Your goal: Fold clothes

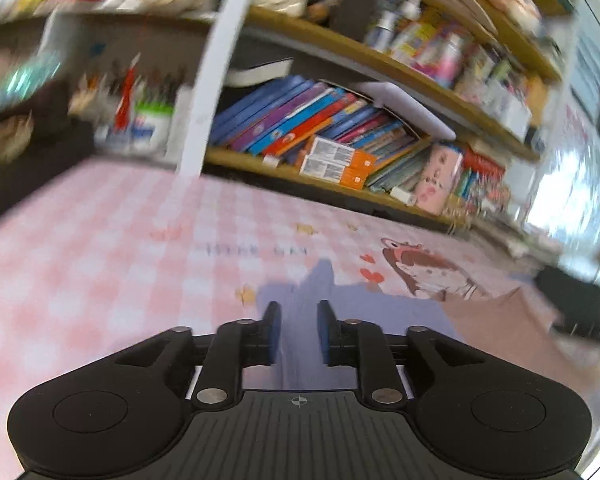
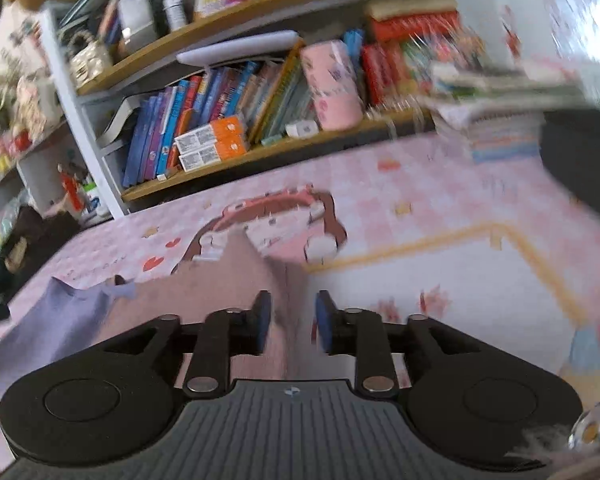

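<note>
Two garments lie on the pink checked tablecloth (image 1: 100, 264) (bookshelf (image 2: 228, 120) behind): a dusty-pink cloth (image 2: 228, 276) beside a lavender cloth (image 1: 352, 300). Left gripper (image 1: 298, 320) and right gripper (image 2: 290, 312) each stand slightly parted, fabric between the pads, unpinched.

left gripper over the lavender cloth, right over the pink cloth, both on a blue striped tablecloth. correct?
Not the tablecloth: both wrist views show it pink checked with cartoon prints, not blue striped. The rest holds: left gripper over the lavender cloth, right gripper over the pink cloth.
</note>
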`<state>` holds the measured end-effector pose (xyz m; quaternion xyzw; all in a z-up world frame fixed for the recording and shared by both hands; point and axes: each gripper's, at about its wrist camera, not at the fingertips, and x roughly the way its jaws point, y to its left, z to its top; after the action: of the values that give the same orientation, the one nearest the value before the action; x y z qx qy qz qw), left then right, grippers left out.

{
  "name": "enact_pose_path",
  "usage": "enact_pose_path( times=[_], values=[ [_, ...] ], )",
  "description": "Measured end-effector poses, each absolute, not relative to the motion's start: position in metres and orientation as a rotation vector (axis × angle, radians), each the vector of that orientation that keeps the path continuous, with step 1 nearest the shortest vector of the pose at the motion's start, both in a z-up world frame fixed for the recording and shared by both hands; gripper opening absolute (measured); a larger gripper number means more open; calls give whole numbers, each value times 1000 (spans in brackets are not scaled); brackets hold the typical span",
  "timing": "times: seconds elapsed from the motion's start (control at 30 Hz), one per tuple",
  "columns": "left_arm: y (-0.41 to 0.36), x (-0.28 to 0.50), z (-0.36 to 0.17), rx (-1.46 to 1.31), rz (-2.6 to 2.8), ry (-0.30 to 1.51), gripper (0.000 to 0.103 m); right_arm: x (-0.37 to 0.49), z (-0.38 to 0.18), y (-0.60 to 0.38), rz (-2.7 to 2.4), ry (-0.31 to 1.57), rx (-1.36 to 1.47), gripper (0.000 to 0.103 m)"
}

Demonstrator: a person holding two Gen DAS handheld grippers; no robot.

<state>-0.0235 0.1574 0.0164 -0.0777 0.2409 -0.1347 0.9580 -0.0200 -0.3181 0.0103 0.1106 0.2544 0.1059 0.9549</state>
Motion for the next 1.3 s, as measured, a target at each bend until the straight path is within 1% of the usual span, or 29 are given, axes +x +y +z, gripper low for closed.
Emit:
enact_pose_path(
  times=[0.03, 0.1, 0.23, 0.27, 0.3, 0.33, 0.37, 0.43, 0.5, 0.57, 0.63, 0.7, 0.77, 0.8, 0.83, 0.87, 0.9, 0.93, 0.97, 1.17, 1.3],
  values=[
    [151, -16, 18, -120, -288, 506, 38, -13, 15, -314, 222, 511, 185, 27],
    [138, 0, 18, -52, -302, 549, 42, 0, 20, -304, 231, 515, 116, 28],
    [122, 28, 14, 7, -300, 604, 40, 28, 21, -287, 264, 556, 29, 28],
    [121, 32, 12, 10, -308, 617, 38, 35, 20, -284, 266, 573, 13, 28],
    [119, 36, 9, 16, -320, 635, 29, 42, 18, -282, 267, 594, -4, 28],
    [119, 39, 7, 24, -333, 651, 11, 48, 16, -280, 272, 618, -18, 20],
    [120, 40, 5, 25, -341, 659, 4, 52, 13, -278, 288, 638, -26, 4],
    [131, 36, 8, -47, -342, 617, 4, 50, 13, -280, 310, 629, -19, 4],
    [147, 32, 12, -150, -331, 568, 4, 42, 19, -287, 310, 576, 20, 4],
    [151, 36, 6, -168, -327, 589, 4, 41, 19, -293, 293, 560, 69, 4],
    [147, 45, -7, -155, -315, 643, 4, 50, 6, -293, 276, 611, 79, 4],
    [149, 46, -13, -172, -314, 649, 5, 57, -7, -293, 276, 647, 90, 4],
    [156, 46, -14, -215, -312, 649, 9, 56, -9, -296, 278, 645, 121, 5],
    [158, 44, -13, -221, -305, 647, 12, 54, -7, -298, 272, 646, 133, 6],
    [159, 42, -10, -218, -297, 644, 18, 52, -5, -299, 259, 645, 141, 18],
    [159, 38, -8, -210, -278, 637, 22, 48, -3, -302, 245, 640, 145, 41],
    [159, 32, -5, -196, -246, 627, 42, 43, 0, -305, 241, 630, 147, 51],
    [161, 25, -4, -183, -218, 612, 59, 35, 1, -309, 249, 615, 153, 56],
    [162, 16, -3, -178, -208, 598, 61, 28, 2, -314, 262, 609, 167, 56],
    [179, -30, -9, -310, -280, 603, 61, -19, -7, -344, 308, 665, 338, 56],
    [180, -46, -11, -372, -318, 593, 61, -42, -11, -351, 355, 686, 437, 56]
  ],
)
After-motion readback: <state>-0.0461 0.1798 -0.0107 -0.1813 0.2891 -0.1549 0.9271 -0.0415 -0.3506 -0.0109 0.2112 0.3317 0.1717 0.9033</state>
